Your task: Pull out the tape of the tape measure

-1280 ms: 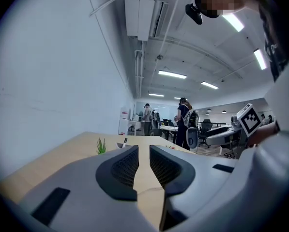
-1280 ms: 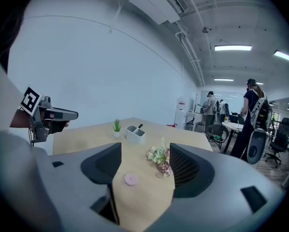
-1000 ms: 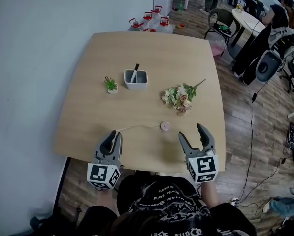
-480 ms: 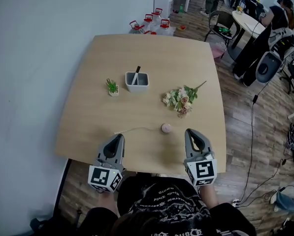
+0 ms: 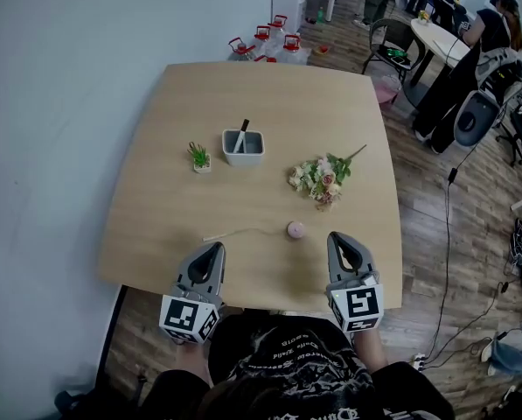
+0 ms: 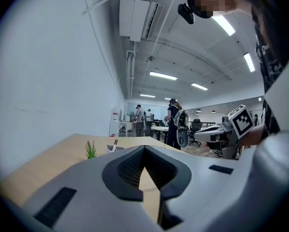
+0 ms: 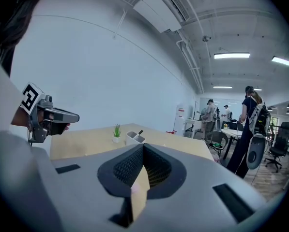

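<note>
Both hand-held grippers have shut since 1 second ago. Back then the right hand-held gripper (image 5: 335, 236) had its jaws wide apart, and the left hand-held gripper (image 5: 215, 246) had a small gap. Now each one is clenched, with its 2 jaws pressed together and nothing between them.

The left one sits at the lower left of the head view. The right one sits at the lower right of the middle. Both point up the frame over the near edge of the tabletop (image 5: 269, 103).

The tape measure (image 5: 295, 229) is a small pink round thing. It lies on the tabletop between the 2 hand-held grippers, closer to the right one, just up and left of its tip. Neither one touches it. A thin pale tape (image 5: 243, 229) runs out of it toward the left of the frame. It lies flat on the wood and ends near the tip of the left hand-held gripper.

Higher up in the frame stand a tiny green plant (image 5: 199, 156) and a grey box (image 5: 243, 145) with a dark pen in it. A bunch of flowers (image 5: 320, 178) lies to their right.
</note>
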### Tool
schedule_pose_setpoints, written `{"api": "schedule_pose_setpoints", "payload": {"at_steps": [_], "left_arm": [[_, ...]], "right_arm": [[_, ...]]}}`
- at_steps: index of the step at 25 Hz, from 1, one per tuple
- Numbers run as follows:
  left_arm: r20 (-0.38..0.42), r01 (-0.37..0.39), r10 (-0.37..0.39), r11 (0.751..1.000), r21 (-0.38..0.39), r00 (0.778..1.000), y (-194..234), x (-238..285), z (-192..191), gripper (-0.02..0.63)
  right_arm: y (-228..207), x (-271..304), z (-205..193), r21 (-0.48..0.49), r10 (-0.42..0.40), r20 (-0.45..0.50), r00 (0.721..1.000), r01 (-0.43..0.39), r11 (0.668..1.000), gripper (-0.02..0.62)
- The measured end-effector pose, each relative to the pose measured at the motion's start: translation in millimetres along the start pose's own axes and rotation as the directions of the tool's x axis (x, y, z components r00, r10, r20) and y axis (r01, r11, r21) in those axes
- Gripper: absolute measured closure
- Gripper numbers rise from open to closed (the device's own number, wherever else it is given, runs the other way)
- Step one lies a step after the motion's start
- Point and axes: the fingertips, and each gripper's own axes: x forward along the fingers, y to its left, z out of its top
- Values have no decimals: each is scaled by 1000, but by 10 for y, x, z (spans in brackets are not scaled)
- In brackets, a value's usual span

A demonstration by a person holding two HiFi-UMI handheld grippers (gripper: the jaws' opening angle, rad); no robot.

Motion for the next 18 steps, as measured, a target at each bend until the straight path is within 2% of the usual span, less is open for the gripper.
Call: {"api": "schedule_pose_setpoints", "payload": {"at_steps": [4,10,18], "left_arm": [[-14,-23,23,1000,2,1000,58,5,-59,598],[-25,-9,8,1000,-24,1000,73,-3,-123,598],[-3,6,-6,1000,-17,1000,126,73,-64,598]], "right_arm": [[55,31,-32,-39,5,-21,1000,-6,999,583],[100,70,-73,-97,-6,-42,999,2,995,583],[117,162,-103,-82,-6,-51,999,2,997,583]]}}
